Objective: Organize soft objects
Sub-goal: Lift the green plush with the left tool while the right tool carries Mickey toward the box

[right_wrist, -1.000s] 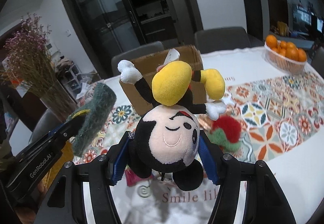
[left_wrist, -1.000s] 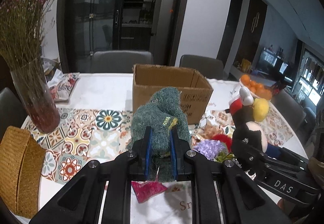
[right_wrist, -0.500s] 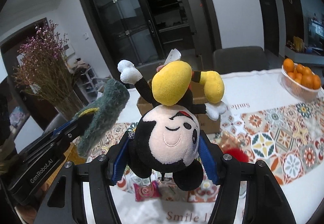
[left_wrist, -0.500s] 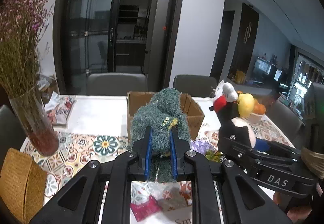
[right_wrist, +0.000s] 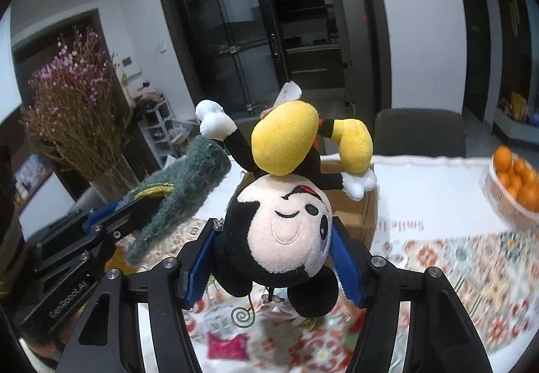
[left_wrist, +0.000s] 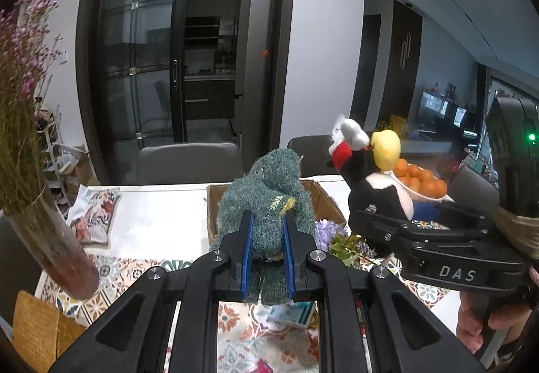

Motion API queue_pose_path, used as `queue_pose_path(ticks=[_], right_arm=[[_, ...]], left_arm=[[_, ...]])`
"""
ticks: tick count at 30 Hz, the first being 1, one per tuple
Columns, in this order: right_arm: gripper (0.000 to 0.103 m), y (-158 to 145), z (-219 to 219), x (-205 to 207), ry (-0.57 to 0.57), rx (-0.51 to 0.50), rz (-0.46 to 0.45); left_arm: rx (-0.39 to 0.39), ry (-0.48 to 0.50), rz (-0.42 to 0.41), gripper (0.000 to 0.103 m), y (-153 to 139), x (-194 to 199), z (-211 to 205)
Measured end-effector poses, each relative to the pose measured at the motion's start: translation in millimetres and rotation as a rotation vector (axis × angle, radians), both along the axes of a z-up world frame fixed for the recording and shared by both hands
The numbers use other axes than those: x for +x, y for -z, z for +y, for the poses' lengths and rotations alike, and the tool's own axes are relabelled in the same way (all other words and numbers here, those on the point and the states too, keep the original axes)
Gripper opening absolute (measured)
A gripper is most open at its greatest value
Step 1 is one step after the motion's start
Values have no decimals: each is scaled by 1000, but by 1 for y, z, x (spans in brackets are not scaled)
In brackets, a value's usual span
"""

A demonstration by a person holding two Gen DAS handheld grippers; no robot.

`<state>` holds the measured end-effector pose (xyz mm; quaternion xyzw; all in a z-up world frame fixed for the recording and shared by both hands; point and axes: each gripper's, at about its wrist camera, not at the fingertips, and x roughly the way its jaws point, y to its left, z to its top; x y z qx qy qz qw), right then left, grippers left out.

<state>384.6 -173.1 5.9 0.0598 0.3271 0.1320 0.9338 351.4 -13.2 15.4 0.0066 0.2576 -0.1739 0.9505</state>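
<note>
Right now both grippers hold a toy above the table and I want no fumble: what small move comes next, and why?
Probably carry the left gripper forward until the green plush hangs over the cardboard box, then release. The box stands open just beyond it, while the right gripper is clamped on the upside-down mouse plush alongside, so one toy at a time seems safer.

Both wrist views share the cardboard box [left_wrist: 323,201] [right_wrist: 350,208].

My left gripper [left_wrist: 267,251] has blue pads on a dark green fuzzy toy [left_wrist: 266,201]. Beside it, my mouse plush [right_wrist: 286,224] is black, with cream face and yellow shoes. Below it, the tablecloth [right_wrist: 471,258] has colourful flower tiles.
</note>
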Motion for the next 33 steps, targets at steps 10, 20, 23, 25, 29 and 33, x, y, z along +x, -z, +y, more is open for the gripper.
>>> queue_pose_path(ticks=[10,20,23,25,29,33], right_arm=[[64,-19,0,61,-74,-85,-20],[64,-17,7,119,-121,-222,-46],[64,-10,6,131,-141,-262,-40],[64,-4,7,138,-153,-267,-24],[65,17,5,153,-175,-260,30],[64,40,1,168,-198,-255,94]], left_arm=[[65,17,-14,17,-16,48,-17],[100,6,-5,17,-11,99,-24],[107,21,12,17,-5,115,-28],[123,31,20,17,1,123,-32],[144,63,40,17,11,141,-40],[177,88,50,17,25,155,-43]])
